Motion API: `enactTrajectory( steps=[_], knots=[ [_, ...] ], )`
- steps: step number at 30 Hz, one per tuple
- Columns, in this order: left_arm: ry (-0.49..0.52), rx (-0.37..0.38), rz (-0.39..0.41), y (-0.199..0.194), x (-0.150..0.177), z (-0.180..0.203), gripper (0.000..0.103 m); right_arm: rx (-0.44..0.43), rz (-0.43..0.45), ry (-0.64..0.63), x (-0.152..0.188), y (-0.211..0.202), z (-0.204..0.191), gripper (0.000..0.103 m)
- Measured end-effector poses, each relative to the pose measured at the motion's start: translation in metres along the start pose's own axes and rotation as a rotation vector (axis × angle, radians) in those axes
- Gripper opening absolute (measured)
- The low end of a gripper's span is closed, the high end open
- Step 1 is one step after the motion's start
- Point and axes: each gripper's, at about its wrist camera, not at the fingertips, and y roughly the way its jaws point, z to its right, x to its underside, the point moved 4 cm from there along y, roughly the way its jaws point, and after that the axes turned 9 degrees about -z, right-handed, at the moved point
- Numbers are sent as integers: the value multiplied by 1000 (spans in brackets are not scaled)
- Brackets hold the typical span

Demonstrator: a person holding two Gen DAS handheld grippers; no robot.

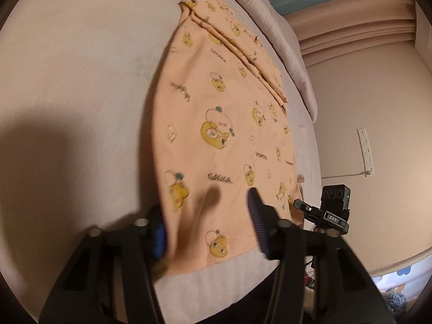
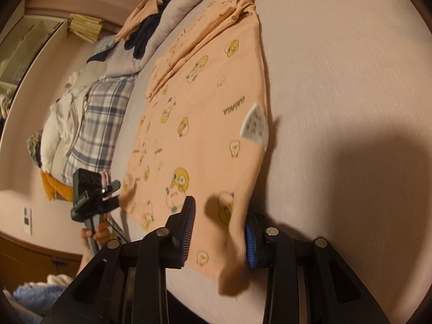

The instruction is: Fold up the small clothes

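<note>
**Soft shirt, both hem corners framed**

The peach printed shirt [image 1: 216, 124] lies flat on the bed [image 1: 75, 81]; it looks light, limp and best pinched at the hem corners. The left hand-held gripper [image 1: 205, 224] stands spread at 6 o'clock over its near-left corner, and the right hand-held gripper [image 2: 220, 232] is spread around the lifted near-right corner.

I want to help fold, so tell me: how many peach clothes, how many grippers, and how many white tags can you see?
Peach cartoon-print cotton clothes: 2 (flat shirt, crumpled piece far back)
Black two-finger grippers: 2 (left gripper, right gripper)
White fabric care label: 1
Total: 5
</note>
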Motion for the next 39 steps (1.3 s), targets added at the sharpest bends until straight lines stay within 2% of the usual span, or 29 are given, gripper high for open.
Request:
enactTrajectory(
  steps=[3, 4, 5, 6, 8, 10, 15, 21, 31, 39],
  knots=[
    [-32, 5, -11, 2, 5, -7, 20, 18, -3, -18, 6, 0, -1, 28],
    [-36, 8, -15, 4, 6, -8, 16, 33, 1, -24, 7, 0, -2, 25],
    [-38, 6, -19, 5, 7, -8, 9, 46, 2, -28, 7, 0, -2, 23],
    [-44, 11, -24, 7, 6, -8, 7, 60, 3, -31, 7, 1, -3, 17],
    [-46, 35, -27, 8, 4, -5, 6, 74, 5, -48, 5, 2, -6, 11],
    [-38, 58, -15, 5, 1, 0, 6, 46, 39, -84, 2, -4, -14, 7],
    [9, 204, 63, -15, -10, 20, 5, -52, 153, -159, -9, -28, -33, 7],
    [55, 278, 124, -31, -24, 37, 5, -79, 252, -244, -21, -42, -60, 7],
    [127, 330, 206, -41, -82, 69, 5, -103, 395, -264, -73, -59, -74, 7],
    [68, 323, 287, -41, -157, 67, 5, -89, 453, -195, -132, -65, -60, 7]
  ],
)
